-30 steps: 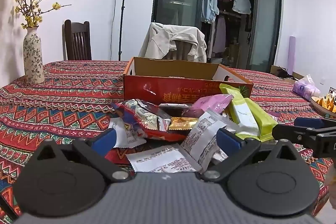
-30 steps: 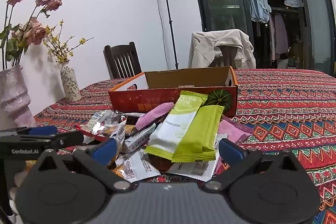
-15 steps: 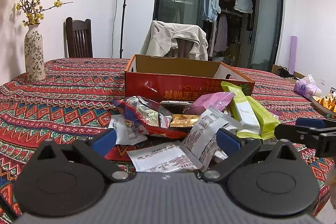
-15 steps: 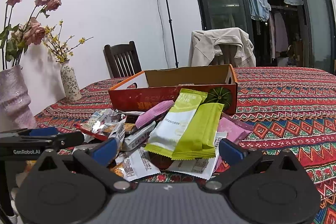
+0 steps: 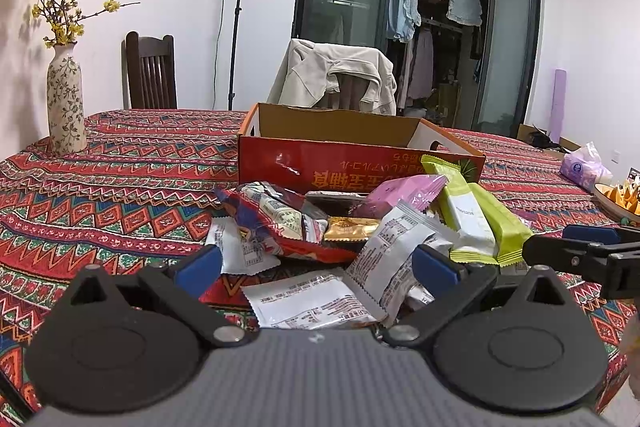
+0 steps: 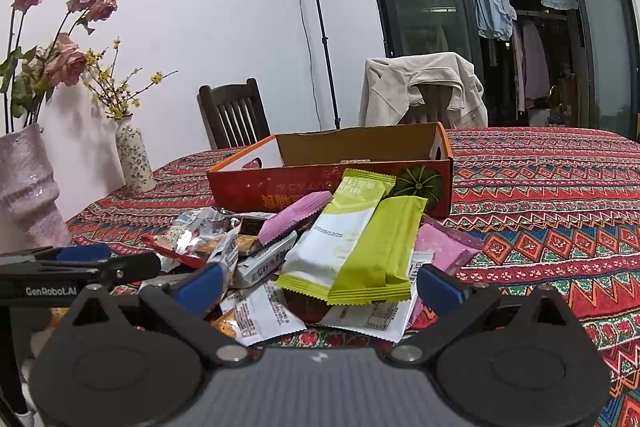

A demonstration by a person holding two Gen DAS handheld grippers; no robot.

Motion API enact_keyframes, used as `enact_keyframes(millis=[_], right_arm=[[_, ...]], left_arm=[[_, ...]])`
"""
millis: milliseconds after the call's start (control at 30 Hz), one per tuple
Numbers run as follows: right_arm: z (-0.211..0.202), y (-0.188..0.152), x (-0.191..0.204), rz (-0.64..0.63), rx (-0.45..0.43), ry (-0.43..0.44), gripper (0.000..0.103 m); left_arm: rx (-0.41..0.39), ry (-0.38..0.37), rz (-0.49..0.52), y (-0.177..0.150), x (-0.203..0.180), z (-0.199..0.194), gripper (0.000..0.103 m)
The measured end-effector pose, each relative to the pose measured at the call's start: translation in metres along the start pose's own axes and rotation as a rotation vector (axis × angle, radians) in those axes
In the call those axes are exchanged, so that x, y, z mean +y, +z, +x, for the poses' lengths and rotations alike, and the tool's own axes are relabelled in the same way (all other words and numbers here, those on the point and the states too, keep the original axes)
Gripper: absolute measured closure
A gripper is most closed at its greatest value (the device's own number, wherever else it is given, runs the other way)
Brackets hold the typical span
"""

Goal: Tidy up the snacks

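A pile of snack packets lies on the patterned tablecloth in front of an open red and orange cardboard box point(image 5: 352, 163) point(image 6: 328, 175). On top are two green bars point(image 5: 480, 223) point(image 6: 360, 239), a pink packet point(image 5: 404, 191) point(image 6: 296, 215), a red and blue bag point(image 5: 276, 223) and white wrappers point(image 5: 316, 303) point(image 6: 260, 319). My left gripper point(image 5: 316, 267) is open just short of the pile, nothing between its blue-padded fingers. My right gripper point(image 6: 318, 283) is open too, facing the green bars from the near side. Each gripper's tip shows in the other view.
A floral vase point(image 5: 66, 99) point(image 6: 134, 159) stands at the table's left side, and a larger pink vase point(image 6: 24, 195) is nearer. Chairs point(image 5: 152, 71) stand behind the table, one draped with a jacket point(image 5: 336, 75). A bowl point(image 5: 618, 199) and a tissue pack point(image 5: 584, 167) sit at the right.
Both grippers have risen slightly and edged toward the pile, so the snacks sit a little lower in view. Both stay open. No packet has moved.
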State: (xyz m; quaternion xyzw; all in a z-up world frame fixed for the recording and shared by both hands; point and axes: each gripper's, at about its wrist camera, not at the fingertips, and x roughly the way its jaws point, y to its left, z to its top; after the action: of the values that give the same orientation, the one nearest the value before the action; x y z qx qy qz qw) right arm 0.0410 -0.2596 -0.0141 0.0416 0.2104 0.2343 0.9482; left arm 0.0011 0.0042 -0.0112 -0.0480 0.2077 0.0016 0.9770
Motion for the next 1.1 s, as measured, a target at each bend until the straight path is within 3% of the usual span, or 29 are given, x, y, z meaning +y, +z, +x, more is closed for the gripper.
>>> enact_keyframes(millis=[1100], right_arm=[[-0.0007, -0.0019, 0.0, 0.0, 0.003, -0.008, 0.0]], left_arm=[[-0.004, 0.007, -0.002, -0.0022, 0.0009, -0.0043, 0.0]])
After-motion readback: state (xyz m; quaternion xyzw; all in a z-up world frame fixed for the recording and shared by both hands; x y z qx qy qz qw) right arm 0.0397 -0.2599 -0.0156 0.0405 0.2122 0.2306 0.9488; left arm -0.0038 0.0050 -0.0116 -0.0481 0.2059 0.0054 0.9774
